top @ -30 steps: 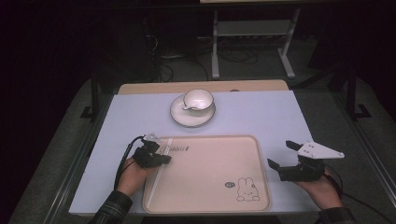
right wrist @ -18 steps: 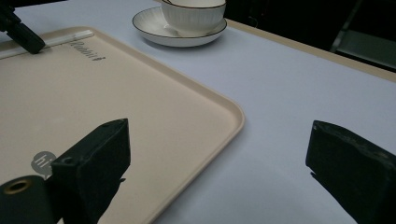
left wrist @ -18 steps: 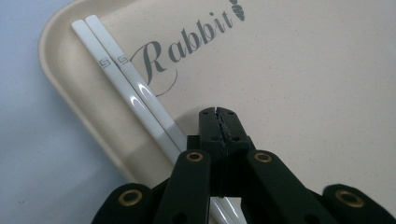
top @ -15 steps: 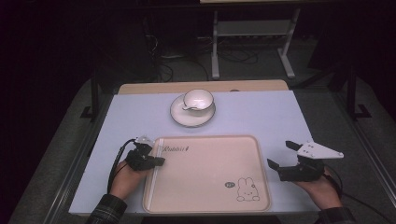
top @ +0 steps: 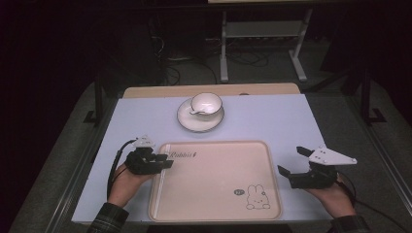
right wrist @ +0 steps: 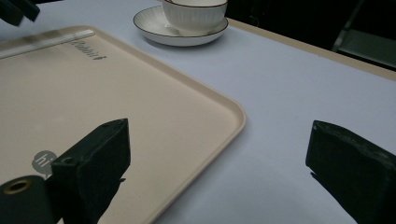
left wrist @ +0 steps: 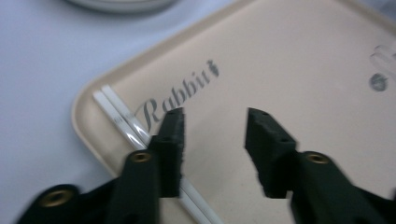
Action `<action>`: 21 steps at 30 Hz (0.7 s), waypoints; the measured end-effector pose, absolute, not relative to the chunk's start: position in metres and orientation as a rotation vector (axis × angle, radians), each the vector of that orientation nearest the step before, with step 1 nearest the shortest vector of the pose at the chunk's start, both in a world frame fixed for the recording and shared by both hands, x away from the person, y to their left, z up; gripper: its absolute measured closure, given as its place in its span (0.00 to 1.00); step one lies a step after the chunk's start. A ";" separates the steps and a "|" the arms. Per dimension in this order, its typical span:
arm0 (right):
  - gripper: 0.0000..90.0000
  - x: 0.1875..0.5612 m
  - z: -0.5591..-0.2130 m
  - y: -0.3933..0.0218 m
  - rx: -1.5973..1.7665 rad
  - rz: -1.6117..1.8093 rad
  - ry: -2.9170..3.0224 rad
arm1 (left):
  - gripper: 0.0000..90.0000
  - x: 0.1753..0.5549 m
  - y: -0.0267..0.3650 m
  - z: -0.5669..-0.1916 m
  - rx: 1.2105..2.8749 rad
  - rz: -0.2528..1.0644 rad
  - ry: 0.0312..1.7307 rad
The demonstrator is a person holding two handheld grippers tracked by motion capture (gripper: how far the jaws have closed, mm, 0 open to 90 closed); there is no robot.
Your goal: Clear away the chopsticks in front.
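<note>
Straws (left wrist: 122, 119): two thin white straws, side by side, lying flat along the left inner edge of the tray, next to the "Rabbit" lettering; also visible in the high view (top: 163, 167).
Tray (top: 218, 194): beige, rectangular, rabbit drawing at its near right corner; sits on the near middle of the tabletop.
Left tongs (left wrist: 212, 135): hovering over the tray's left edge, just above the straws; jaws have just been opening and now stand apart, nothing pressed between the pads; left jaw overlaps the straws in the left gripper view, contact cannot be told. In the high view (top: 163, 161) a hand holds them at the tray's left rim.
Right tongs (top: 291, 162): jaws spread wide, empty, over bare tabletop just off the tray's right edge.
Cup (top: 205, 103): white, standing upright on a white saucer (top: 187, 121), beyond the tray, well apart from both tongs.
Tabletop (top: 272, 119): pale lilac-blue surface.
</note>
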State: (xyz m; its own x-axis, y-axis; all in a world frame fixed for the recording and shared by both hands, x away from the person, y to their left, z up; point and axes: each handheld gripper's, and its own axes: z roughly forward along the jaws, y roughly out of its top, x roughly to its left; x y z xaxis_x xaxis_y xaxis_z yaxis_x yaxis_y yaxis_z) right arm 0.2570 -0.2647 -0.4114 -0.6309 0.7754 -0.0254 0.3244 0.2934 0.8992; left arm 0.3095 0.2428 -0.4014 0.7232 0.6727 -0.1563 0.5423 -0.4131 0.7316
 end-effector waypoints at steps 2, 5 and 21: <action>0.07 0.257 -0.411 -0.265 0.982 1.303 2.106 | 0.52 0.305 0.249 -0.395 2.077 0.229 0.898; 0.07 0.257 -0.411 -0.264 0.982 1.305 2.107 | 0.40 0.299 0.257 -0.390 2.060 0.286 0.886; 0.07 0.257 -0.412 -0.263 0.986 1.317 2.114 | 0.16 0.279 0.289 -0.399 1.993 0.435 0.878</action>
